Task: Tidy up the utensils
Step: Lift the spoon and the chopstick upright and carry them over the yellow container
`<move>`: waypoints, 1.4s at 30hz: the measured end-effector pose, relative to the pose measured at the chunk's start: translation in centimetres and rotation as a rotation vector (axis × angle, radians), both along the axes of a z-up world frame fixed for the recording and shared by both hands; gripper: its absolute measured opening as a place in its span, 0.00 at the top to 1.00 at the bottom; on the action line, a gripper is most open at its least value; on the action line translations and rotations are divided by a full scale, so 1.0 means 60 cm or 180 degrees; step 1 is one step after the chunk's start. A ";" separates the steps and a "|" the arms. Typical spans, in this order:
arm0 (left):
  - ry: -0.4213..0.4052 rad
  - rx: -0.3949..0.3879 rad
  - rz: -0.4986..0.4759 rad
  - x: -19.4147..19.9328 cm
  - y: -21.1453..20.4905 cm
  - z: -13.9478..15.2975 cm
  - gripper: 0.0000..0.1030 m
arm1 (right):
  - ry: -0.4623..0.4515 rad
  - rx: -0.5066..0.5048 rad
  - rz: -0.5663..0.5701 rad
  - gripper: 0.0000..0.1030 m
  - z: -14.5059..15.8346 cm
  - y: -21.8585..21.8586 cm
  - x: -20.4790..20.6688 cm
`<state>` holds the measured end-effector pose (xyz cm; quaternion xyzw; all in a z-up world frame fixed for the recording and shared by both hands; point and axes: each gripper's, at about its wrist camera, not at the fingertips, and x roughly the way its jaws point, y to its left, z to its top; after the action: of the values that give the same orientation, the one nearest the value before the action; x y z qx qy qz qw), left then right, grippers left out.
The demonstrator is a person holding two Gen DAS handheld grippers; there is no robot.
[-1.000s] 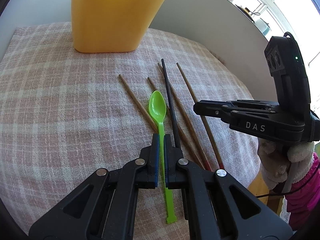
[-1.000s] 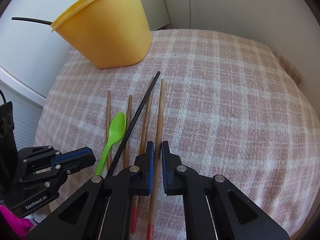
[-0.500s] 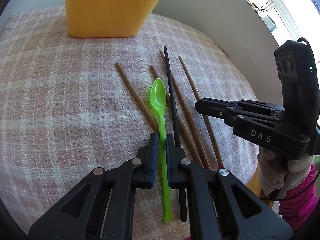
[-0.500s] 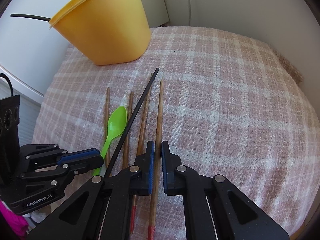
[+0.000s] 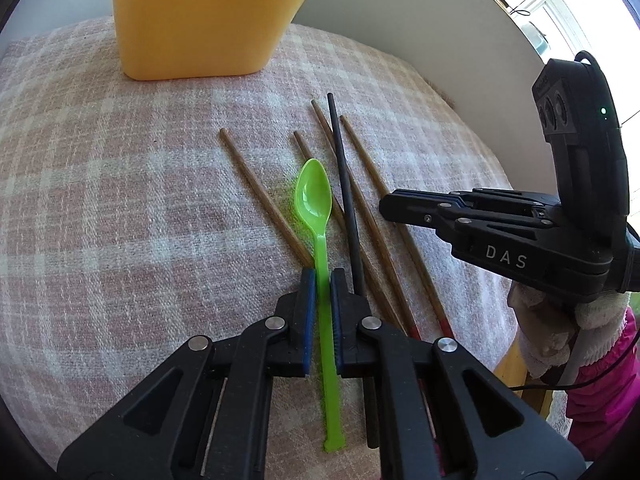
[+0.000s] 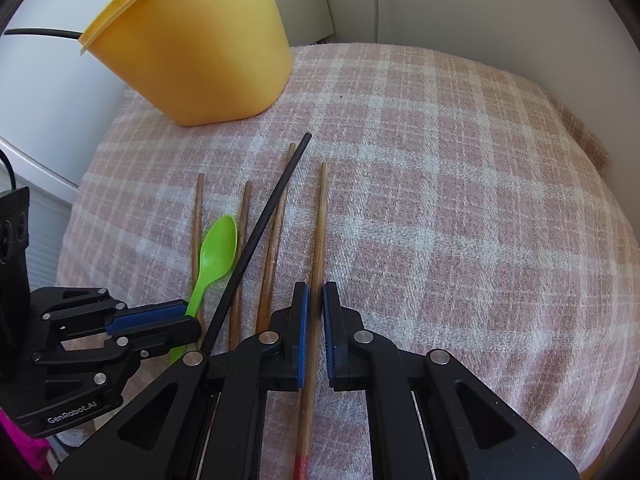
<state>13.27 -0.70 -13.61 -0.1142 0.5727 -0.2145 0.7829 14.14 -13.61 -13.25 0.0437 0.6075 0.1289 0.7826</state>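
Since a second ago our left gripper (image 5: pixel 320 276) has eased forward and lower along the green spoon (image 5: pixel 316 216), so the yellow tub (image 5: pixel 208 20) sits higher in the left wrist view. Now, in that view, our jaws are closing on the spoon's handle, pressed to both sides of it, with the bowl lying ahead on the pink plaid cloth (image 5: pixel 100 200). Just beside the spoon lies a black chopstick (image 5: pixel 344 184), among wooden chopsticks (image 5: pixel 260 196). Our right gripper (image 5: pixel 384 206) reaches in from the right, held by a gloved hand (image 5: pixel 560 328).

From the right wrist, our right gripper (image 6: pixel 314 292) has its jaws narrow around the rightmost wooden chopstick (image 6: pixel 320 220), which runs between them towards its red end. Our left gripper (image 6: pixel 188 316) sits at lower left on the spoon (image 6: pixel 216 252). Behind stands the tub (image 6: pixel 192 48) with sticks already poking out of it.
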 end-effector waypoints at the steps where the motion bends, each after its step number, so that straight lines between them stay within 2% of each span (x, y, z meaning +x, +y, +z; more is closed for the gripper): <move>1: -0.0003 -0.0013 0.0015 -0.001 0.003 0.001 0.95 | 0.0018 0.0000 -0.0001 0.94 -0.001 0.002 0.003; 7: -0.0087 -0.0045 0.0088 -0.010 0.017 0.009 0.96 | -0.0002 -0.0002 0.0074 0.94 -0.002 0.011 0.009; 13: -0.0299 -0.0115 0.0168 -0.025 0.047 0.047 0.96 | -0.0127 0.0116 -0.0035 0.95 0.018 -0.008 -0.003; 19: -0.0563 -0.0151 0.0240 -0.034 0.066 0.097 0.96 | -0.0433 0.0139 -0.0100 0.95 0.072 -0.020 -0.021; 32: -0.1281 -0.0132 0.0490 -0.051 0.095 0.207 0.96 | -0.1348 -0.0236 0.0072 0.95 0.198 0.021 -0.048; 42: -0.1563 -0.0228 0.0609 -0.015 0.110 0.252 0.96 | -0.1717 -0.0303 0.0224 0.95 0.249 0.062 -0.043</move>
<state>12.36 5.87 1.49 -0.1401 0.3442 -0.1809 0.9106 11.54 -9.89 1.67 -0.0502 0.3836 0.1343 0.9123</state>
